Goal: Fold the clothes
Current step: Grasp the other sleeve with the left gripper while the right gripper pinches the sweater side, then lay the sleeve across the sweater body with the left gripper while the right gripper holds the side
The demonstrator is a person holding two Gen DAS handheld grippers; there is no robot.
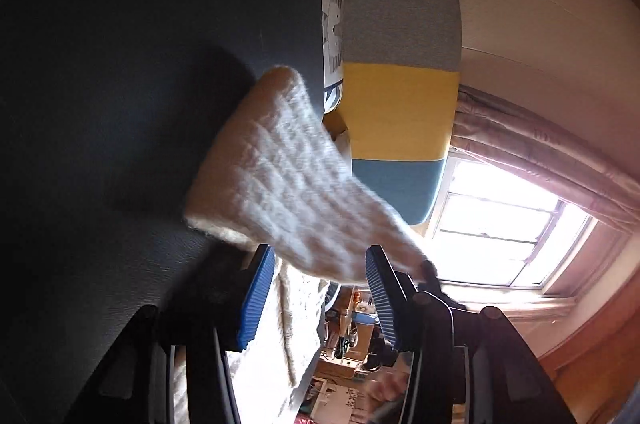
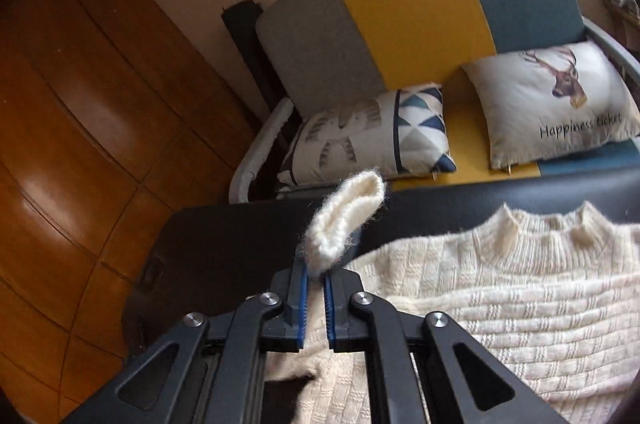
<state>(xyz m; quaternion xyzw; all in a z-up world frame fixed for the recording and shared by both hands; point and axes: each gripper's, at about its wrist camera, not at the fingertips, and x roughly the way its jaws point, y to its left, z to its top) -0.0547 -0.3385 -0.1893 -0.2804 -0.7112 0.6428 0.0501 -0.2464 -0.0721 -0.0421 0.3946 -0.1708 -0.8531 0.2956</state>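
Nearest our right wrist camera, our right claw (image 2: 316,274) has its blue pads pressed together on a fold of the cream knit sweater (image 2: 500,288), and the pinched cuff (image 2: 346,220) stands up in a fuzzy loop above the fingertips. Left of it we see a wooden cabinet (image 2: 80,104). Under and behind the claw lies the dark desk (image 2: 224,244), with the rest of the sweater spread flat across its right side, collar toward the far edge. Beyond the desk stands a sofa (image 2: 420,4) in grey, yellow and blue panels, carrying a triangle-patterned cushion (image 2: 372,140) on the left and a deer-print cushion (image 2: 552,104) on the right.

Our left wrist view is rolled sideways. There our left claw (image 1: 320,298) stands spread, its blue ribbed pads (image 1: 258,298) apart. A sweater sleeve (image 1: 288,176) hangs across in front of them, and knit cloth lies between the pads; whether they touch it we cannot tell. The dark desk fills the left, the sofa sits mid-frame, and a bright window (image 1: 500,224) with a curtain (image 1: 540,144) is on the right.
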